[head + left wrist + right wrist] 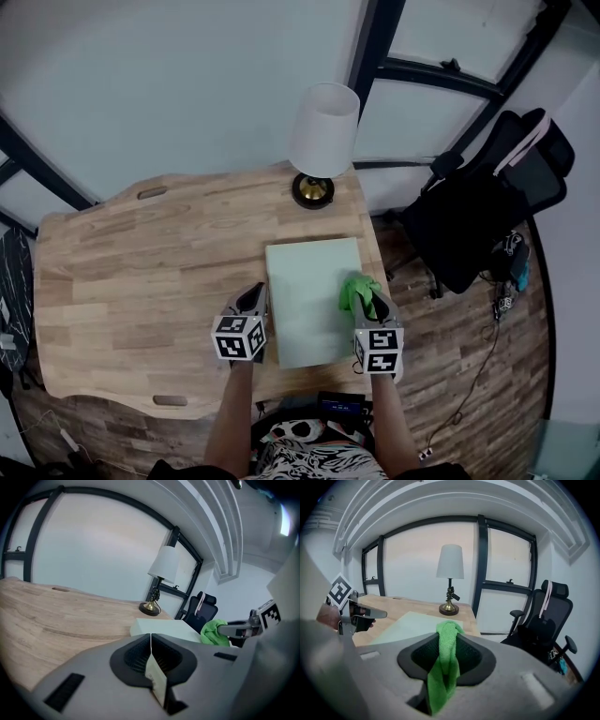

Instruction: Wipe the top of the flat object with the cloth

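R gripper (pixel 449 637) clamped on green cloth (pixel 446 665). L gripper (pixel 151 638) shut; pale strip (pixel 157 679) at its seam, can't tell what. Board (pixel 305 281) lies btwn them, ahead-left of R, long axis running away toward lamp (pixel 323 131). Cloth tip over board's right edge, so R nearer. Contact w/ board unclear; near-right corner hidden behind R gripper.

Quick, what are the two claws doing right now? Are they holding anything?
Left claw: closed, apparently empty.
Right claw: closed on the green cloth.
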A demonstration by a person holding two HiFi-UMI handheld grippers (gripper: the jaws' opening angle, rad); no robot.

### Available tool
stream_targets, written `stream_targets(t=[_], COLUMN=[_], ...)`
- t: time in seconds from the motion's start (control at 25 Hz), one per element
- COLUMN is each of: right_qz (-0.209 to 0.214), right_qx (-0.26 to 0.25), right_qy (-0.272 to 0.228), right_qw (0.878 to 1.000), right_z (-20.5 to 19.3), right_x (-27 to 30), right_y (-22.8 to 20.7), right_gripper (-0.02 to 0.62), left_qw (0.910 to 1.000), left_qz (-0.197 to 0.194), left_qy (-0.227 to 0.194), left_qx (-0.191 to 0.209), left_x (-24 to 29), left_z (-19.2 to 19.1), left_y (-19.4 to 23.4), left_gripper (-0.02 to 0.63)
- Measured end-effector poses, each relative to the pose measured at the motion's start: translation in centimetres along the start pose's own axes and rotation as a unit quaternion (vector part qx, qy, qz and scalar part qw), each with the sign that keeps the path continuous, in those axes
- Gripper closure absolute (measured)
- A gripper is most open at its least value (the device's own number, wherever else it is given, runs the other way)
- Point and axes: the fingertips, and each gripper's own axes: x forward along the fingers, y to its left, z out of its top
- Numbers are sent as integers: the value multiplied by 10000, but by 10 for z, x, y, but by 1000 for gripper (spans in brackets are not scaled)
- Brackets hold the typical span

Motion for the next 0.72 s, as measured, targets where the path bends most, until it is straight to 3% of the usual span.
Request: stream_targets(t=[0.44,0.52,0.64,0.72], right_qz=[153,177,194,187], right_qx=[-33,-72,-104,-128], right_qy=[141,154,157,177], right_qw=[9998,9997,9996,9996], right_z=[18,20,22,22], right_x=[47,54,63,67], right_y=[-6,-7,-9,-12], right_gripper=[502,502,502,502], left_qw=[9993,9988,9973,9968], left_qz=[-194,-255,-404,-436], left_qy=[261,320,393,411], left_qx=[-201,-278,-474,-530], left_x=[26,30,36,36], left_z=[-3,-6,-9,-11], left_y=[3,3,3,4], left_gripper=[595,584,518,518])
